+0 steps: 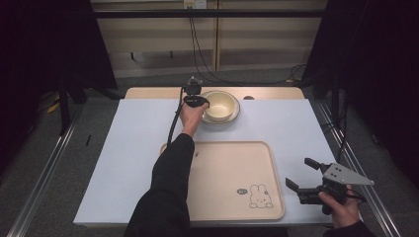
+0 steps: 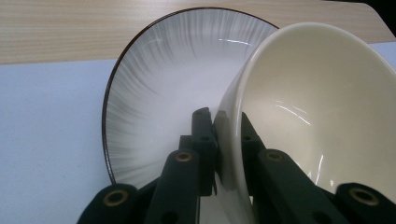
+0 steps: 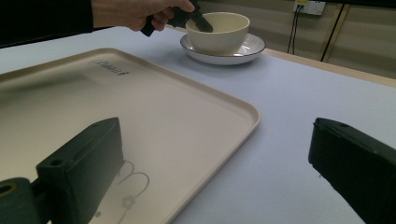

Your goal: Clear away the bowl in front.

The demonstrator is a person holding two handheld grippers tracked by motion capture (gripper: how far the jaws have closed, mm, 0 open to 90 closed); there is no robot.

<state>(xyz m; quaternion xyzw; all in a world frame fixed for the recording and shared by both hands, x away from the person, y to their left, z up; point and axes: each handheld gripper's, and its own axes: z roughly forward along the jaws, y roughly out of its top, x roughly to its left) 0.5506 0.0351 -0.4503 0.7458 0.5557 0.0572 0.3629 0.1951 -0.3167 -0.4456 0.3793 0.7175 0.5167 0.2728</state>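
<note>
A cream bowl (image 1: 220, 104) sits on a white plate with a dark rim (image 1: 235, 114) at the far middle of the table. My left gripper (image 1: 203, 102) is shut on the bowl's left rim, one jaw inside and one outside. Close up, the bowl (image 2: 322, 112) rim stands pinched between the jaws of the left gripper (image 2: 228, 120), with the ribbed plate (image 2: 159, 88) behind. A cream tray (image 1: 232, 180) with a rabbit drawing lies near the front. My right gripper (image 1: 302, 174) hovers open past the tray's right edge. From there the bowl (image 3: 218, 31) and plate (image 3: 250, 49) appear far off.
A white mat (image 1: 128, 143) covers the wooden table (image 1: 148, 93). Black cables (image 1: 197, 54) hang behind the table's far edge. Metal rails (image 1: 44, 168) run along both sides.
</note>
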